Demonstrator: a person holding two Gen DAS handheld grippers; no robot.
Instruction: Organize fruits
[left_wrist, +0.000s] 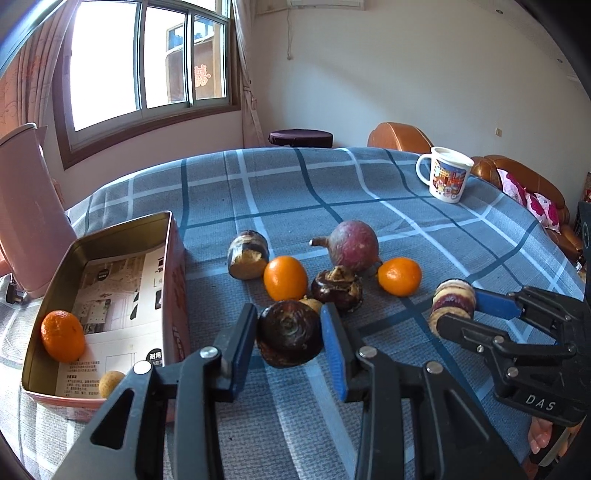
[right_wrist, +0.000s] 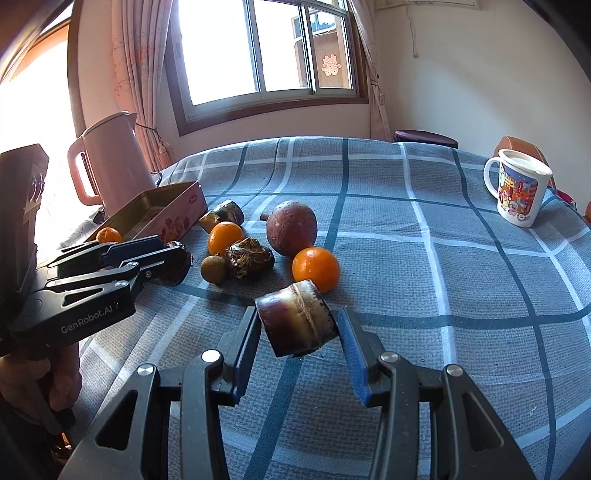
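My left gripper (left_wrist: 290, 334) is shut on a dark brown water chestnut (left_wrist: 290, 332), just right of the open tin box (left_wrist: 122, 236); the right wrist view shows this gripper (right_wrist: 166, 258) from the side. In the box lie an orange (left_wrist: 62, 336) and a small longan (left_wrist: 110, 384). My right gripper (right_wrist: 299, 325) is shut on a short piece of sugarcane (right_wrist: 295, 321), with a pad against each side; the left wrist view shows it at the right (left_wrist: 458, 314). Two oranges (left_wrist: 285, 277) (left_wrist: 399, 276), a purple root (left_wrist: 352, 245), a second chestnut (left_wrist: 337, 288), another cane piece (left_wrist: 247, 254) and a longan (right_wrist: 213, 269) lie on the checked cloth.
A pink kettle (left_wrist: 26, 206) stands behind the box at the left edge. A printed mug (left_wrist: 445, 173) sits at the far right of the table. A brown sofa (left_wrist: 517, 173) and a dark stool (left_wrist: 300, 137) are beyond the table. A hand (right_wrist: 62, 384) holds the left gripper's handle.
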